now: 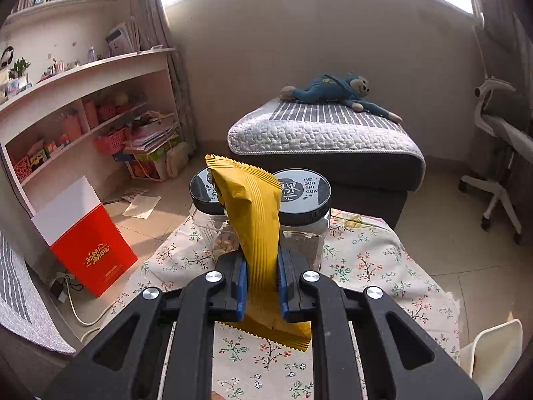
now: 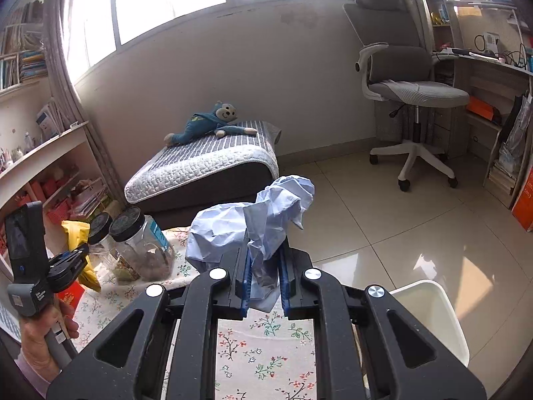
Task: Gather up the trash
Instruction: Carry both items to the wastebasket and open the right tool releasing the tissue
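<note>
The left gripper (image 1: 262, 286) squeezes a yellow wrapper (image 1: 258, 220), which sticks up between its jaws. The right gripper (image 2: 265, 283) pinches crumpled blue paper (image 2: 253, 223), bunched just above its jaws.

Right gripper (image 2: 263, 283) clamped on a crumpled pale blue paper (image 2: 253, 223), held above a floral tablecloth (image 2: 266, 360). At left, a hand (image 2: 46, 340) holds the left gripper (image 2: 81, 255), closed on a yellow wrapper (image 2: 78, 236), beside two black-lidded clear jars (image 2: 143, 246). A white bin (image 2: 433, 316) sits at lower right; an office chair (image 2: 413, 100) stands on the tiled floor beyond.
</note>
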Motion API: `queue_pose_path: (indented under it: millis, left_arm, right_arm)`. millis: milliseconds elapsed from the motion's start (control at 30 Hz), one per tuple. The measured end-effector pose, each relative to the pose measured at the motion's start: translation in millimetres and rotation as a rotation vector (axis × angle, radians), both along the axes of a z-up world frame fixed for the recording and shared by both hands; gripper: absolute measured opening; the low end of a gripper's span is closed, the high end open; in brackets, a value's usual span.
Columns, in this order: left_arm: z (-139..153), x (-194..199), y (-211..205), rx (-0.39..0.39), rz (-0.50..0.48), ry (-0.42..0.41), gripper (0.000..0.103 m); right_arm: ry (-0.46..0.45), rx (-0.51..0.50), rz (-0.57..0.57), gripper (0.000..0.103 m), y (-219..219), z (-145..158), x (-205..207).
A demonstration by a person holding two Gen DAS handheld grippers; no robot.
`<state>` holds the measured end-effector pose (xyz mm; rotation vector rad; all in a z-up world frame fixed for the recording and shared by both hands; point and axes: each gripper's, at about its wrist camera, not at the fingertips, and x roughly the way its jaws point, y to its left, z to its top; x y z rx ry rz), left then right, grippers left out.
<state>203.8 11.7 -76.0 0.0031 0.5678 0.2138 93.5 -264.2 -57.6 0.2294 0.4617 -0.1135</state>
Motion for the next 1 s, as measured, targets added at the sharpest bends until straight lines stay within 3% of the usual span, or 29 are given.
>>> queue_pose_path:
  millis: [100, 200, 367, 600, 1000]
  left_arm:
    - [46, -32, 1, -0.038, 0.012, -0.148, 0.014]
    - [77, -64, -15, -0.051, -0.039, -0.246, 0.014]
    - [90, -108, -53, -0.030, -0.123, -0.365, 0.015]
    - [86, -126, -96, -0.002, -0.212, -0.395, 0.015]
    - [48, -123, -162, 0.033, -0.318, -0.326, 0.015]
  right_arm:
    - [-0.059, -0.038, -0.022, 0.013, 6, 18, -15]
    - [-0.093, -0.094, -0.045, 0.013, 9, 29, -31]
    - [-0.136, -0.138, -0.102, 0.013, 1, 31, -54]
    - [-0.126, -0.158, -0.163, 0.013, -27, 21, -64]
    - [-0.049, -0.140, -0.248, 0.013, -81, -4, -66]
